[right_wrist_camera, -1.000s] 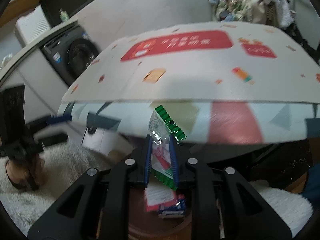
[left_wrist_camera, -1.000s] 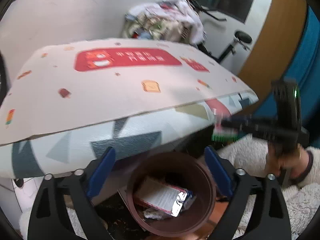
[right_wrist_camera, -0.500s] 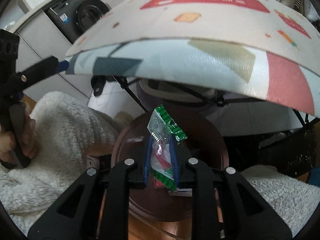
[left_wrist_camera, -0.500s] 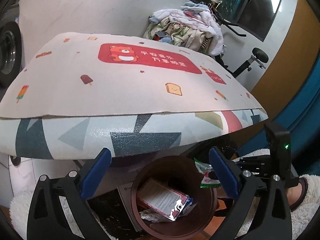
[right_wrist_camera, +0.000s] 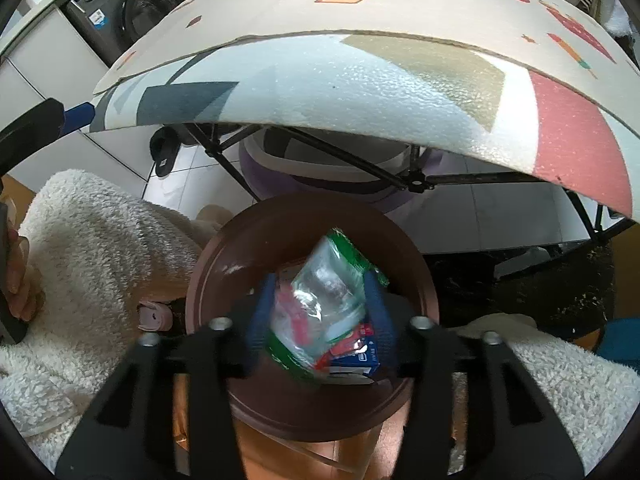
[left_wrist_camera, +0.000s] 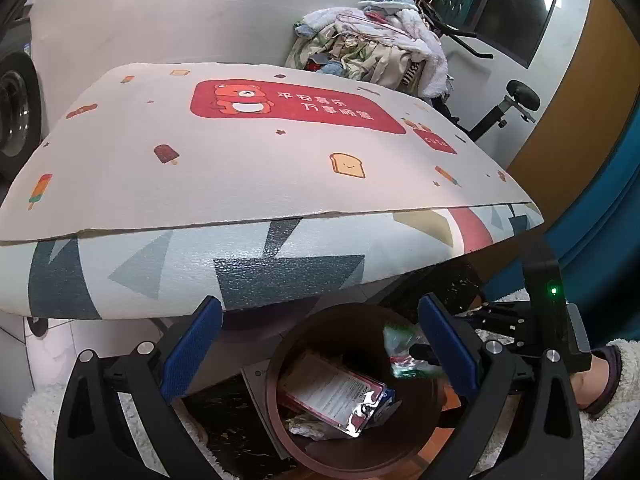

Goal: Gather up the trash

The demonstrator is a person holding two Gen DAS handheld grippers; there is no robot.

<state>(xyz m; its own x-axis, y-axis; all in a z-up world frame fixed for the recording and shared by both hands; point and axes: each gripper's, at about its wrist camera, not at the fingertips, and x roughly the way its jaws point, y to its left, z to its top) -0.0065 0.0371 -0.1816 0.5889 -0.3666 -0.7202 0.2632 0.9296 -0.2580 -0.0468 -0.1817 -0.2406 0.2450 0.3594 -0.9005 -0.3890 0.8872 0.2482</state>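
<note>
A: Where is the wrapper right now?

B: The green-edged clear wrapper (right_wrist_camera: 320, 304) sits between the blue pads of the right tongs (right_wrist_camera: 320, 316), directly above the open mouth of the brown bin (right_wrist_camera: 224, 264). The picture is blurred there, and the pads stand spread apart on either side of the wrapper, so I cannot tell whether they grip it or have let go.

A: Does the other camera show it?

B: Yes. From the left wrist the wrapper (left_wrist_camera: 404, 348) shows at the right inner side of the brown bin (left_wrist_camera: 280, 364), with the black tip of the right tongs (left_wrist_camera: 424, 354) against it. It is smeared there too.

A: And the left tongs?

B: The left tongs (left_wrist_camera: 320, 344) are wide open and hold nothing. Their blue pads frame the bin from the near side, one to the left and one to the right of it.

A: What is already in the bin?

B: A pink and white packet with a silver torn end (left_wrist_camera: 336, 396) lies at the bottom, with some crumpled scraps just beside it. From the right wrist, a red and blue carton (right_wrist_camera: 356, 354) shows under the wrapper.

A: Where does the bin stand?

B: On the floor, at the near edge of the counter (left_wrist_camera: 256, 176), which is covered with a printed mat bearing a red bear banner (left_wrist_camera: 296, 106). A heap of laundry (left_wrist_camera: 372, 56) sits at the far side.
</note>
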